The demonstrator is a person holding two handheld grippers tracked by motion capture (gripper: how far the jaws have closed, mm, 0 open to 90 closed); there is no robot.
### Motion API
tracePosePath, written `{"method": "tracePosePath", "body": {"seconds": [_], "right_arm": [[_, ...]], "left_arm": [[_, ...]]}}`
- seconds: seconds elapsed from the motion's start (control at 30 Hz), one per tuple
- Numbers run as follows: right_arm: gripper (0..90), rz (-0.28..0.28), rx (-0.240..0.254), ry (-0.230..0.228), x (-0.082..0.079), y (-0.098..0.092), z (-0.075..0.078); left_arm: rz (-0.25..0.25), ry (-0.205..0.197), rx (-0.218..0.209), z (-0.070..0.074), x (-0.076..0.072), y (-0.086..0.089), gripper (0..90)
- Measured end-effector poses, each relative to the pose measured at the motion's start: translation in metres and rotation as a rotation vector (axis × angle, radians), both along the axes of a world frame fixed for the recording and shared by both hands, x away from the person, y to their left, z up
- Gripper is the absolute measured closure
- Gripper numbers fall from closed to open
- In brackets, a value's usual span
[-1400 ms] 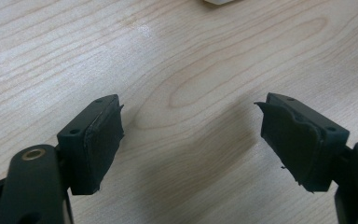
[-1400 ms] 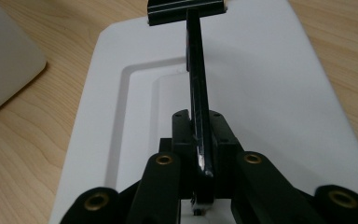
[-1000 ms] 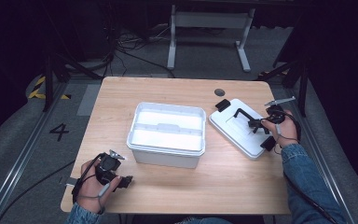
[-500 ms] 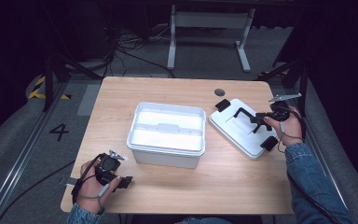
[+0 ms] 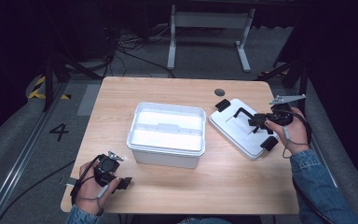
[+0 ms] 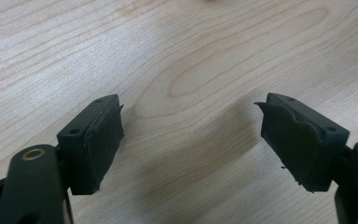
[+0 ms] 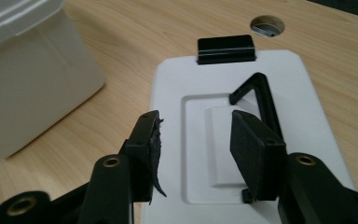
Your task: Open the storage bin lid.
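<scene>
One wooden worktop [image 5: 223, 186], light grain, with one round cable hole [image 5: 219, 92] near its far edge. One white open bin [image 5: 167, 134] sits at the centre, empty as far as I can see, with bare wood all round it; the widest free strip runs along the near edge. One white lid [image 5: 235, 128] lies flat toward the right edge, angled, apart from the bin, carrying two black end latches and one black handle [image 7: 261, 95] raised on top. Two hand-held grippers. The left gripper [image 6: 191, 140] rests at the near-left corner, close to the edge, jaws spread over bare wood, nothing between them. The right gripper [image 7: 195, 144] hovers over the lid's right half near the worktop's right edge, jaws parted over the lid's recessed centre beside the handle, gripping nothing. Whether a pad touches the handle I cannot tell.
</scene>
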State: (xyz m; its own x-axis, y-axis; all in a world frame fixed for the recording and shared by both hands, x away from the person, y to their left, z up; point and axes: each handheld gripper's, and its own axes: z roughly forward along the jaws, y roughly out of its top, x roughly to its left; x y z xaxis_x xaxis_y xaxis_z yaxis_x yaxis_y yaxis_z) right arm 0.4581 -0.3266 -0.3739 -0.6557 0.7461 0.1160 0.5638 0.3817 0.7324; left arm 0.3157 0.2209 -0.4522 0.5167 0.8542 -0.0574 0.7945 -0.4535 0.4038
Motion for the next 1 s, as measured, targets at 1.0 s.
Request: {"method": "tracePosePath", "body": {"seconds": [1.0], "right_arm": [[49.5, 0.194, 0.009, 0.033, -0.07, 0.052, -0.017]], "left_arm": [[-0.008, 0.005, 0.002, -0.001, 0.002, -0.003, 21.5]]}}
